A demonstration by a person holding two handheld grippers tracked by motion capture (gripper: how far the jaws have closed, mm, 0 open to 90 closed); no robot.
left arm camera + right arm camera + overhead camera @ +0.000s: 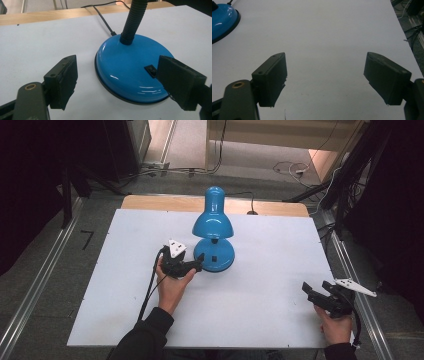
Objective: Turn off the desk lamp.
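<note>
A blue desk lamp [213,222] stands at the back middle of the white table [260,290], its shade bent down over its round base [220,257]. In the left gripper view the base [125,67] carries a black ribbed neck [132,20] and a small black rocker switch [151,70]. My left gripper [197,264] sits just left of the base and points at it. Its jaws stand open [117,72], with no pad pressing on the lamp. My right gripper [317,289] rests near the table's front right corner, open over bare table [324,65].
The lamp's black cord [105,22] runs from the base back over the table's wooden rear edge [160,202]. Metal floor rails [40,285] flank the table on both sides. Cables lie on the floor behind [290,169]. The table's right edge [404,37] is close to my right gripper.
</note>
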